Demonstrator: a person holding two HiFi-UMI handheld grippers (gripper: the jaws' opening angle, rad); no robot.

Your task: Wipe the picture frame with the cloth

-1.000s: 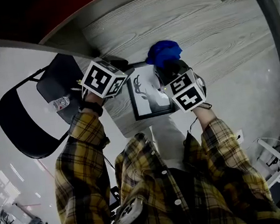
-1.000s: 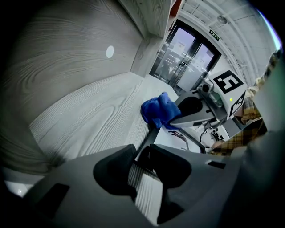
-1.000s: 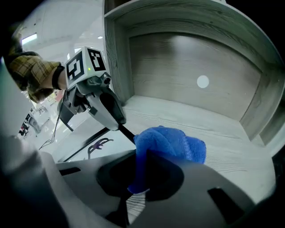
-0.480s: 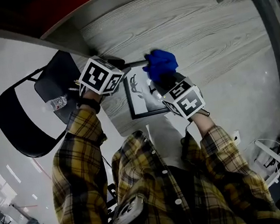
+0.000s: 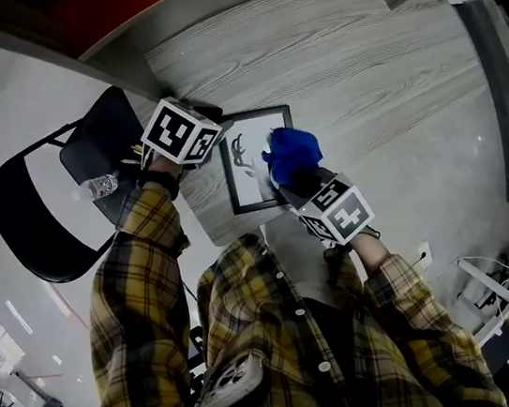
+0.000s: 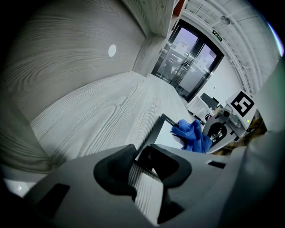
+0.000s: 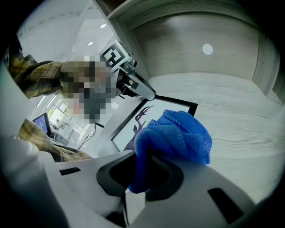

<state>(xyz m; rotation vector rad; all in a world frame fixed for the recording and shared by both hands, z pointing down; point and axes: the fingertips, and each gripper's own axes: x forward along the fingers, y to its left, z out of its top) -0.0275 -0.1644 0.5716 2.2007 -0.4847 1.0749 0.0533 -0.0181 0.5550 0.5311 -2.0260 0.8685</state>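
A black picture frame with a white deer print lies flat on the wood-grain table, near its front left corner. My left gripper is shut on the frame's far left corner; in the left gripper view the frame's black edge runs between the fingers of the left gripper. My right gripper is shut on a bunched blue cloth. The cloth rests on the right half of the frame's glass, bulging out of the right gripper.
A black folding chair stands left of the table with a water bottle on its seat. The table's front edge runs just under the frame. The tabletop stretches far and right of the frame. Glass doors show beyond the table.
My right gripper has drawn the blue cloth from the frame's far right corner toward me, onto the glass. The left gripper has kept its hold on the frame.
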